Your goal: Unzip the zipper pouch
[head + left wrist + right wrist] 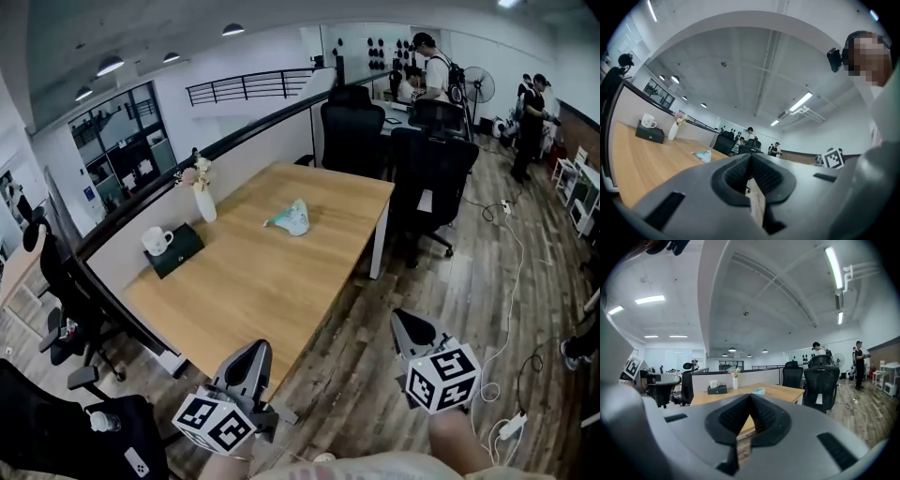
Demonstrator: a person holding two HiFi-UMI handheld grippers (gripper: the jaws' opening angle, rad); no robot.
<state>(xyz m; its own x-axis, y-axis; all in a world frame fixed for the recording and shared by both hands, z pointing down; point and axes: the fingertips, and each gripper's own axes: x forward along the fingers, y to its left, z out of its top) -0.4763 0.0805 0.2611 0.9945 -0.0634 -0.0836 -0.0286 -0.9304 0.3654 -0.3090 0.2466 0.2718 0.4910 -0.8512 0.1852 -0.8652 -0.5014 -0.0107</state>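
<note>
Head view: left gripper [251, 352] at the near corner of the wooden table [253, 291], right gripper [412, 324] over the floor beside it. Zipper pouch [292, 217], pale teal, lies toward the table's far end, well apart from both. Marker cubes [441, 377] carry black-and-white square codes (the only legible print).
Left gripper view: jaws together, nothing between; pouch [702, 154] far off on the tabletop.
Right gripper view: jaws together, nothing between; pouch [759, 390] right of the mug [714, 384] on the black box [717, 390].
</note>
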